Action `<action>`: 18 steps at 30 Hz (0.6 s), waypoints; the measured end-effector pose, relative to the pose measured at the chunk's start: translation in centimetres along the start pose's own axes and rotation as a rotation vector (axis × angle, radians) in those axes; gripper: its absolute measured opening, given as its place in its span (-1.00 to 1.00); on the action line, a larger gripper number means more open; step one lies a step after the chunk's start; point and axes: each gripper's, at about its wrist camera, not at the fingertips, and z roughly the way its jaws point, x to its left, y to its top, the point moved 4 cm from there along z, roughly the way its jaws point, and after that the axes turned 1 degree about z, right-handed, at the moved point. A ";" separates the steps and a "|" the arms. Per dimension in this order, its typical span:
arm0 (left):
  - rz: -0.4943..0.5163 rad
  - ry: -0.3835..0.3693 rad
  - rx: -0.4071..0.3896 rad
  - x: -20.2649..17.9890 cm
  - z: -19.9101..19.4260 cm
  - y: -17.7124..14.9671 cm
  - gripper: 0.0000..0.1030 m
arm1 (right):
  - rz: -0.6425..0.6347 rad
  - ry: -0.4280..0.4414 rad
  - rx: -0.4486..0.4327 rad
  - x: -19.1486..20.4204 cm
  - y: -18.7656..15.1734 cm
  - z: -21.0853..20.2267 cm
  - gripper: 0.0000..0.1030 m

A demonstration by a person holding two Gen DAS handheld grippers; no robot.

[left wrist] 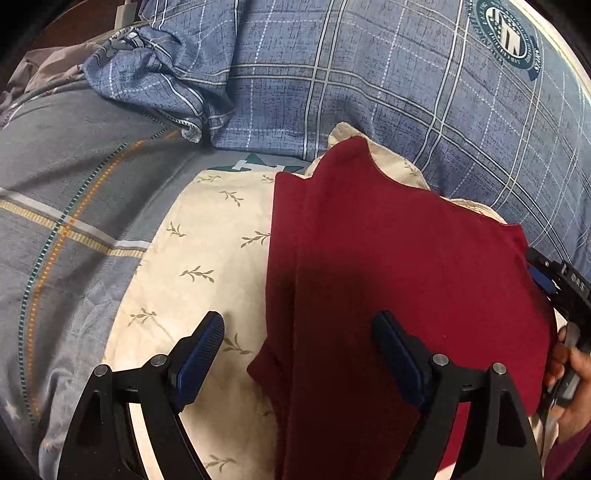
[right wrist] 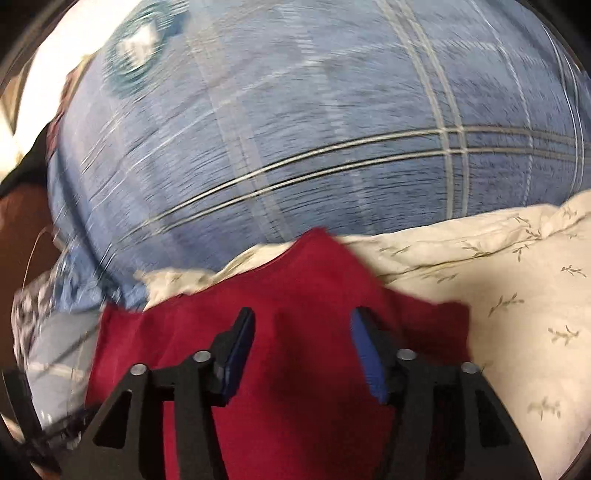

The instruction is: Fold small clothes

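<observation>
Lying on one cream leaf-print pillow (left wrist: 207,254), one red garment (left wrist: 388,266) spread beneath two claws: left gripper (left wrist: 299,328) wide, empty; right gripper (right wrist: 303,325) parted, apparently empty amid blur.

A bed fills both views. A blue plaid quilt (left wrist: 369,74) with white lines and a round teal crest (left wrist: 508,35) lies across its far side, bunched at the left. Nearer lies a grey cover (left wrist: 74,177) with orange and teal stripes. A cream pillow (left wrist: 207,251) printed with small olive sprigs lies on the bed. Dark brown wood (left wrist: 74,22) shows at the top left corner.
</observation>
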 end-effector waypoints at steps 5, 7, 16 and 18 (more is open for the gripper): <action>0.003 -0.012 -0.014 0.3 -1.3 -0.2 0.62 | -0.123 0.100 0.081 6.6 -2.2 -0.3 0.08; -0.018 -0.034 -0.009 1.0 -2.1 -0.7 0.62 | -0.187 0.131 0.128 10.1 -3.1 0.4 -0.10; -0.102 -0.066 -0.043 4.3 -6.0 -4.0 0.62 | -0.377 0.226 0.267 23.1 -6.8 7.1 -0.14; -0.122 -0.078 -0.045 4.9 -5.9 -3.9 0.62 | -0.418 0.171 0.320 25.1 -7.5 9.6 -0.11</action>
